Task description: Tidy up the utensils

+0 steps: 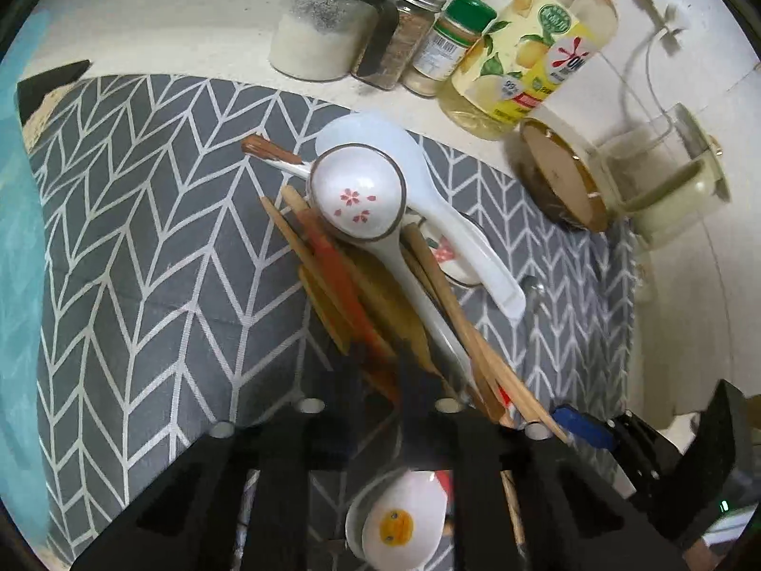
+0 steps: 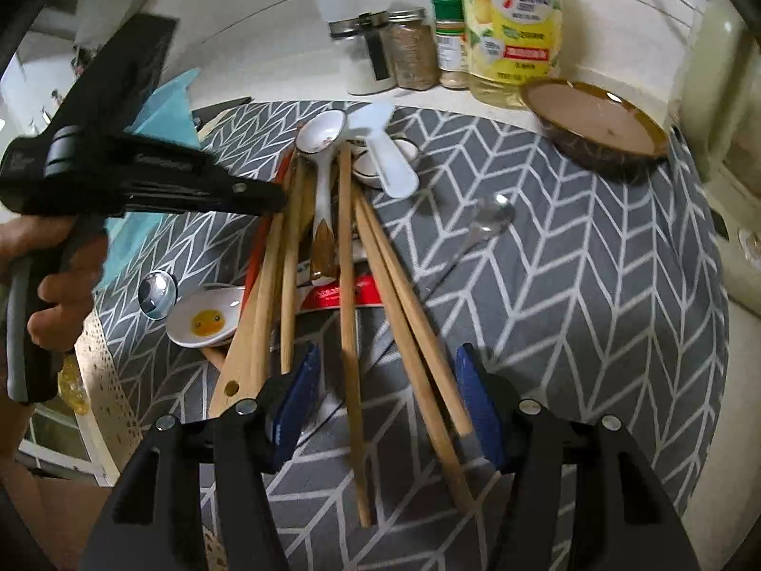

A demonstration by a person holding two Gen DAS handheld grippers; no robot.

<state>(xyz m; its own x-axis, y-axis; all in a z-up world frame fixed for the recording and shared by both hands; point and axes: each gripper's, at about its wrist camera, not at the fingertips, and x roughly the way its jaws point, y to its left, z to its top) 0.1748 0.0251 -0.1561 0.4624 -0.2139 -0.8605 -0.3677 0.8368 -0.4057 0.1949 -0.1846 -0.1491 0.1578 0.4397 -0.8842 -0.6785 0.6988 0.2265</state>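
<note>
Several jars [image 1: 314, 33], bottle [image 1: 528, 47] beyond utensil pile [image 2: 333, 219]; edges blurred.

The grey cloth mat with white zigzag lines [image 2: 547, 285] looks soft and matt. The long tan wooden chopsticks [image 2: 409, 333] look dry and dull. The white flowered ceramic spoon [image 1: 354, 197] is smooth and glossy. The small silver metal spoon [image 2: 492, 219] shines. The clear glass jar with white grains [image 1: 314, 33] looks shiny.

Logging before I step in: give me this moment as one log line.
left gripper: shut in utensil pile, hold unclear | right gripper: open, chopsticks between fingers, not clamped | sorting: not done
</note>
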